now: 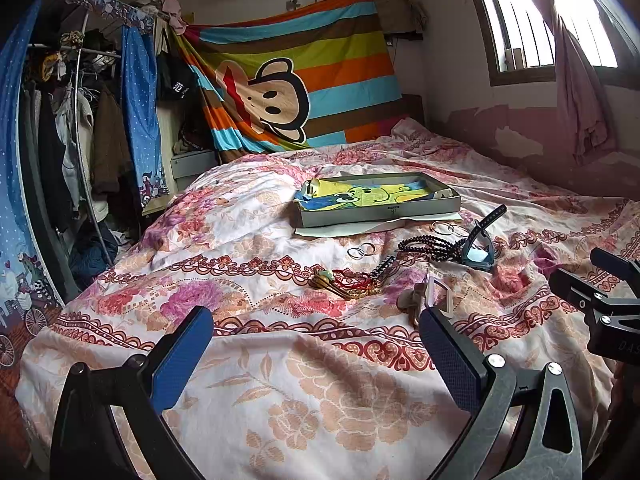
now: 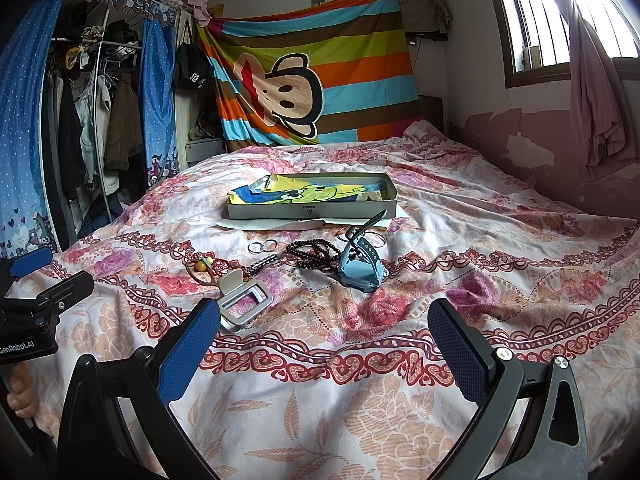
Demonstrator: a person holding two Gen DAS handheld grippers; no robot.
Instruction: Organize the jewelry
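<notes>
Jewelry lies scattered on the floral bedspread in front of a shallow grey box [image 1: 384,213] [image 2: 312,213] lined with a yellow-blue cartoon cloth. I see a dark bead necklace [image 1: 428,245] [image 2: 316,252], a blue watch [image 1: 480,254] [image 2: 362,264], small metal rings [image 1: 362,250] [image 2: 262,246], a red-gold corded charm [image 1: 352,280] [image 2: 206,268] and a silver rectangular buckle [image 2: 244,304] [image 1: 438,296]. My left gripper [image 1: 316,352] is open and holds nothing, hovering short of the pile. My right gripper [image 2: 324,344] is open too, near the buckle.
A bed [image 1: 320,400] fills both views. An open wardrobe with hanging clothes [image 1: 80,140] stands at the left, a striped monkey sheet [image 1: 304,76] hangs at the headboard, and a window with a pink curtain [image 1: 568,60] is at the right. A white paper [image 1: 360,229] lies under the box.
</notes>
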